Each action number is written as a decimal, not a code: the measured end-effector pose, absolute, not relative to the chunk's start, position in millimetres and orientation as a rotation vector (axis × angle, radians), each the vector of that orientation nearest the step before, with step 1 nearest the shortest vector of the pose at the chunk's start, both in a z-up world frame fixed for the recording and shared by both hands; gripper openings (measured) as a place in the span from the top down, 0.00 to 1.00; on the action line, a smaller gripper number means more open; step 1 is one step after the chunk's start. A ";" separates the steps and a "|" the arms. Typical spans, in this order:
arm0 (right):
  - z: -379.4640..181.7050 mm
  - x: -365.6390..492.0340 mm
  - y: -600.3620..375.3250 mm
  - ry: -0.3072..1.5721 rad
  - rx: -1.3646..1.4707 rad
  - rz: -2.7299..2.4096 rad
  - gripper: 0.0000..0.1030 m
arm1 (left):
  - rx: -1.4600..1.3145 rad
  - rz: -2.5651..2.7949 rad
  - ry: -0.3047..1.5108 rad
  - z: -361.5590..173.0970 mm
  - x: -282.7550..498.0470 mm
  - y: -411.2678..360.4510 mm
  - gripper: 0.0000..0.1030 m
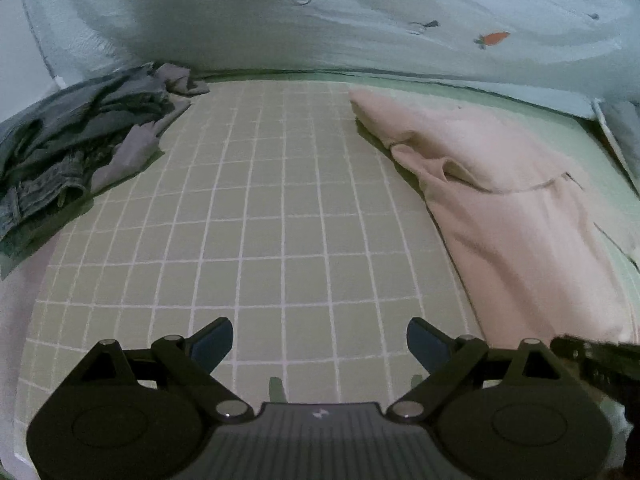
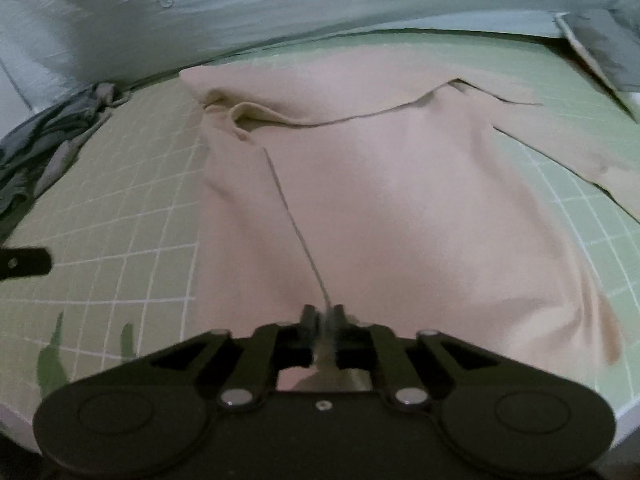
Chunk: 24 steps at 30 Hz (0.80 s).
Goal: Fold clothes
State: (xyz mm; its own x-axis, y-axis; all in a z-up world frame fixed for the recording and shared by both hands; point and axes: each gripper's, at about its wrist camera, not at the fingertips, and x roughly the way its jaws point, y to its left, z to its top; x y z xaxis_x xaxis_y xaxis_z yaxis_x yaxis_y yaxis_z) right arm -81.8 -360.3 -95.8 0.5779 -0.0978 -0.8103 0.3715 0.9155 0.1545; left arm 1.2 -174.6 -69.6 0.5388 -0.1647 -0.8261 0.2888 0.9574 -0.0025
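A pale pink garment (image 2: 392, 200) lies spread on the green checked sheet (image 2: 120, 216). It also shows at the right of the left wrist view (image 1: 516, 216). My right gripper (image 2: 323, 316) is shut on the garment's near edge, with a fold line running away from the fingers. My left gripper (image 1: 320, 344) is open and empty, low over the bare sheet (image 1: 272, 216), to the left of the pink garment. A dark bar of the left gripper (image 2: 24, 264) shows at the left edge of the right wrist view.
A heap of blue denim and grey clothes (image 1: 76, 160) lies at the far left, and shows in the right wrist view (image 2: 48, 144). A pale blue quilt with carrot prints (image 1: 360, 16) bunches along the back. The mattress edge (image 2: 624, 404) is close at the right.
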 end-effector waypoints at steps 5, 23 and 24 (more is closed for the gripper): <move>-83.9 -79.5 -411.5 0.899 0.311 -0.257 0.51 | 0.070 -0.178 0.983 -74.1 20.2 -199.9 0.09; -91.3 -33.9 -633.3 0.834 0.438 -0.422 0.32 | -0.040 0.044 1.037 -103.4 108.9 -276.8 0.09; -95.0 -24.4 -644.2 0.828 0.447 -0.438 0.30 | -0.037 0.044 1.040 -105.0 118.2 -279.8 0.09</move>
